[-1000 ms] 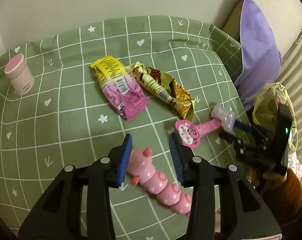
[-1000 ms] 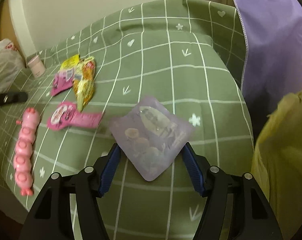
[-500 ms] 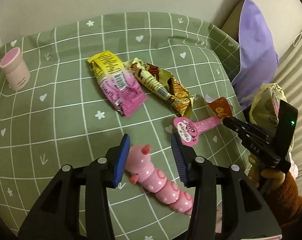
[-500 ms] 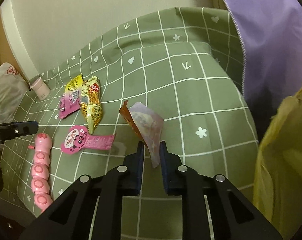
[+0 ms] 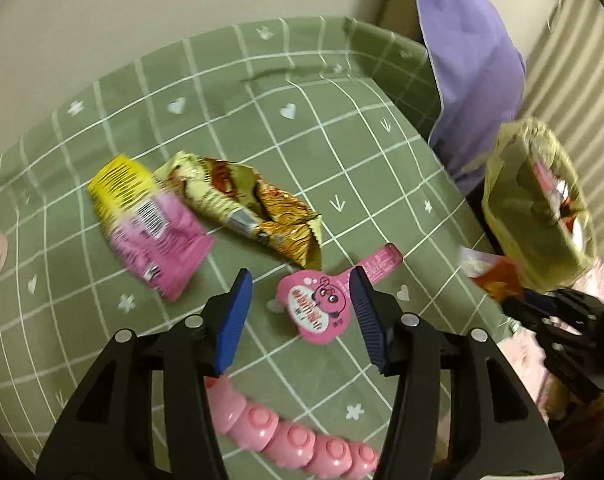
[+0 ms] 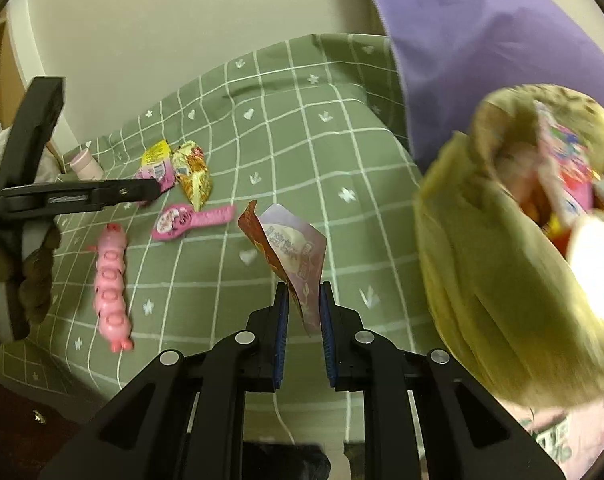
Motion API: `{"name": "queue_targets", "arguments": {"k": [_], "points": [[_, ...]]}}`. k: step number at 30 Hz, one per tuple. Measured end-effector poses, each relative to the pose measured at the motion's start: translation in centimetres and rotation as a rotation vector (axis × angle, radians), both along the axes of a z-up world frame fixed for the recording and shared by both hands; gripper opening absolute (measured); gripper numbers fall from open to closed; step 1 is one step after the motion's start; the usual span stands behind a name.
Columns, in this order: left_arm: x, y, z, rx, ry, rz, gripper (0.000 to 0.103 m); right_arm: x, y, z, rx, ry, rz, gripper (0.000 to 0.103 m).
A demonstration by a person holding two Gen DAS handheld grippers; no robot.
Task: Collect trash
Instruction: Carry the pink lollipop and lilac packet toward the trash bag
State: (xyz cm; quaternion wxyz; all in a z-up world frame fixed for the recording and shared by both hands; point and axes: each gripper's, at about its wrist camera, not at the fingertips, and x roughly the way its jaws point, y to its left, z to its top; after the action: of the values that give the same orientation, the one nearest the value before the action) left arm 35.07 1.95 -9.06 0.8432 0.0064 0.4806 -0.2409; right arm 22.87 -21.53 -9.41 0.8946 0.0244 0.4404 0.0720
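While trash is gathered from a green checked bedspread point(image 6: 302, 152), two handheld grippers work side by side

Right gripper point(image 6: 303, 304): fingers clamped on the lower corner of a purple-and-brown sachet point(image 6: 292, 248), lifted clear of the cloth and just left of the yellow-green trash bag point(image 6: 501, 280)

Trash bag: mouth open beside the bed, wrappers already inside

Sachet handling: judged feather-light, limp and slick; a pinch near the edge seems enough, though it may flutter or slip on release

Left gripper point(image 5: 298, 308): fingers spread apart, hovering over the pink paddle-shaped wrapper point(image 5: 321, 304), not touching it

Paddle wrapper: flat on the cloth, thin and flexible by the look of it; the narrow tail or a raised edge offers the likeliest hold

Pink caterpillar toy point(image 6: 110, 284): near edge, likely not trash

Farther back: gold snack packet point(image 5: 258, 208) and yellow-pink packet point(image 5: 150, 220), touching, crinkly, uncollected

Beyond: purple pillow point(image 6: 481, 40), cream wall
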Motion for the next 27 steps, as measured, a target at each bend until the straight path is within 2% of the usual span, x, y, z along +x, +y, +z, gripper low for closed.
{"name": "queue_targets", "arguments": {"k": [5, 11, 16, 19, 22, 27], "points": [[0.4, -1.6, -1.2, 0.035, 0.013, -0.031, 0.049, -1.6, -1.0, 0.2, -0.011, 0.011, -0.032, 0.016], [-0.2, -2.0, -2.3, 0.007, 0.075, -0.026, 0.049, -1.6, -2.1, -0.4, 0.003, 0.025, -0.051, 0.016], [-2.8, -3.0, -2.5, -0.084, 0.165, -0.178, 0.049, -1.8, -2.8, -0.7, 0.029, 0.015, -0.064, 0.016], [-4.0, -2.9, -1.5, -0.059, 0.101, -0.229, 0.05, -1.9, -2.8, -0.9, 0.049, 0.013, -0.064, 0.016], [-4.4, -3.2, -1.1, 0.038, 0.022, -0.252, 0.054, -2.3, -2.3, -0.8, 0.047, 0.012, -0.055, 0.016], [-4.1, -4.8, -1.5, 0.022, 0.043, -0.208, 0.054, -2.9, -2.2, -0.3, 0.015, 0.007, -0.06, 0.016]]}}
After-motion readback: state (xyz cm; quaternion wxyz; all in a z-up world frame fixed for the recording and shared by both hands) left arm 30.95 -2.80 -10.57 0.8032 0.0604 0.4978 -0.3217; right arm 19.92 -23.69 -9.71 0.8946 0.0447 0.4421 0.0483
